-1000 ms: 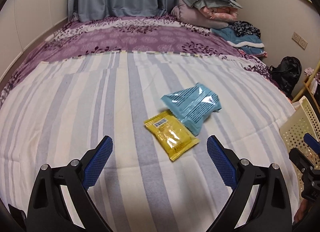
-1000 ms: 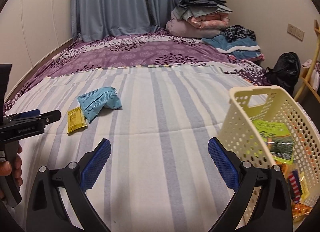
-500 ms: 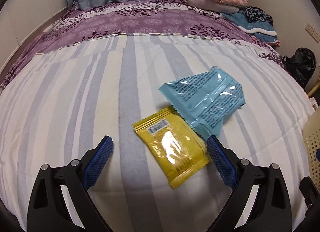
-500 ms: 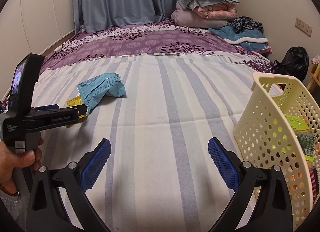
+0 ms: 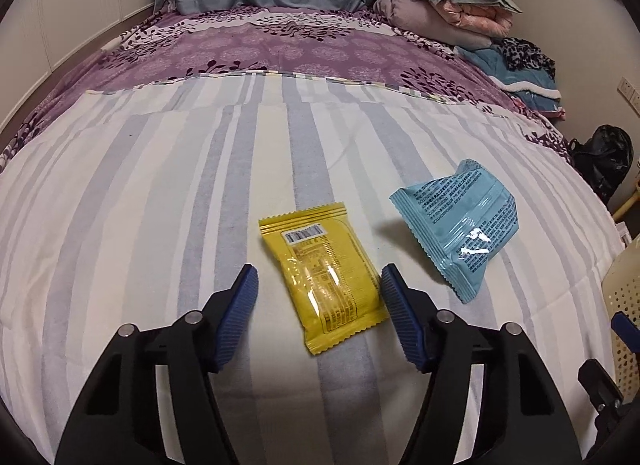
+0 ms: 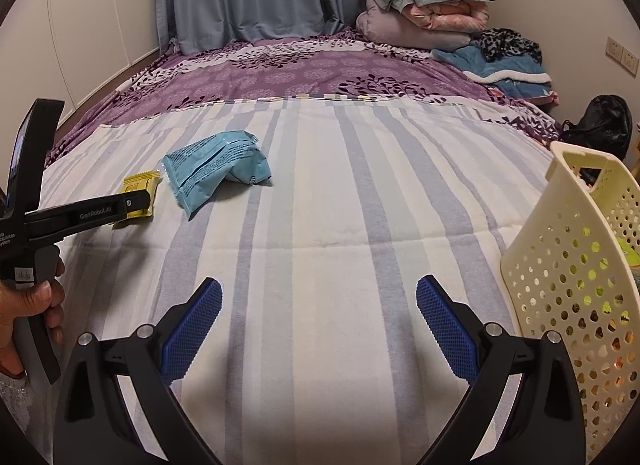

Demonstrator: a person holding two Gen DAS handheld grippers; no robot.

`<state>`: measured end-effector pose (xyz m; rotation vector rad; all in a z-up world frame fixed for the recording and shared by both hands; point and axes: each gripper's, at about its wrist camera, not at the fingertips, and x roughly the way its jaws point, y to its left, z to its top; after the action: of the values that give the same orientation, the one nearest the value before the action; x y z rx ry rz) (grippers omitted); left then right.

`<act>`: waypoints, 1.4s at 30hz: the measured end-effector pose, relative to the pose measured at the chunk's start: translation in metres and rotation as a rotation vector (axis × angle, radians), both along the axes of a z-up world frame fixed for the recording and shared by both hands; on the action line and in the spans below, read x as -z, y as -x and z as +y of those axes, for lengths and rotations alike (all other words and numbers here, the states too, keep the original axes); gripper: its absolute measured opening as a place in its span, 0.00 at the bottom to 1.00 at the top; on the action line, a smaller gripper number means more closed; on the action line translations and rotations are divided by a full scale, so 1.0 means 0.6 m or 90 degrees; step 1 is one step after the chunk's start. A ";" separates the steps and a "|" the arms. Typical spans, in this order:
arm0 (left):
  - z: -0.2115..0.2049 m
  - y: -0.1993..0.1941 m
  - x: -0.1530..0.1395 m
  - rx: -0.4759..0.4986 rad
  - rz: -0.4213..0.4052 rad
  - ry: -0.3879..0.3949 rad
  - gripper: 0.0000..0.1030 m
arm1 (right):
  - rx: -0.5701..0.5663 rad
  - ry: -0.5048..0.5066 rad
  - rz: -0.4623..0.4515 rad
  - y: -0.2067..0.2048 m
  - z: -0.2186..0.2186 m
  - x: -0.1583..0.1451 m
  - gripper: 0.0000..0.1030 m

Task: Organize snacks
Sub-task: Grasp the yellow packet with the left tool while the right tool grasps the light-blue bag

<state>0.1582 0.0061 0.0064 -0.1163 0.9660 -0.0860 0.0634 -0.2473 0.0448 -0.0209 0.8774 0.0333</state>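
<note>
- Broadly, we work over a bed (image 5: 160, 193) spread with a grey-and-cream striped sheet, a purple floral cover beyond it and folded bedding (image 6: 424, 13) stacked at the far right corner.
- We have a cream perforated basket (image 6: 560, 265) on the bed's right edge, just beside our right tongs; bits of green and orange packaging show through its holes.
- Our left tongs (image 5: 318, 289) sit low over the sheet, parted only a little wider than the yellow snack packet (image 5: 320, 273), a blue pad on either side of its near half; we cannot tell whether the pads touch it.
- Our right tongs (image 6: 318, 311) hang wide apart over bare striped sheet, gripping nothing.
- We see the light blue snack packet (image 5: 460, 225) lying crumpled just right of the yellow one, apart from it.
- We see the yellow packet lying flat, barcode end away from us.
</note>
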 end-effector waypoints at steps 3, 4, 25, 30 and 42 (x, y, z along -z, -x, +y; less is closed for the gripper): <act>-0.004 -0.001 0.001 0.005 -0.004 -0.001 0.61 | -0.002 -0.018 0.005 -0.009 0.000 0.001 0.94; -0.003 -0.001 0.000 0.006 -0.004 0.001 0.60 | -0.002 -0.028 0.008 -0.012 -0.001 0.001 0.94; 0.062 0.025 0.001 -0.019 -0.008 0.028 0.49 | -0.019 -0.241 0.110 -0.228 0.116 0.043 0.94; 0.068 0.025 0.002 -0.020 -0.005 0.039 0.50 | -0.007 -0.179 0.108 -0.270 0.143 0.048 0.94; 0.060 0.010 0.007 -0.025 -0.010 0.025 0.68 | -0.048 -0.027 0.069 -0.272 0.161 0.054 0.67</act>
<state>0.1520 0.0424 0.0023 -0.1704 0.9455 -0.0705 0.2268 -0.1506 0.0122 -0.0122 0.9832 0.1248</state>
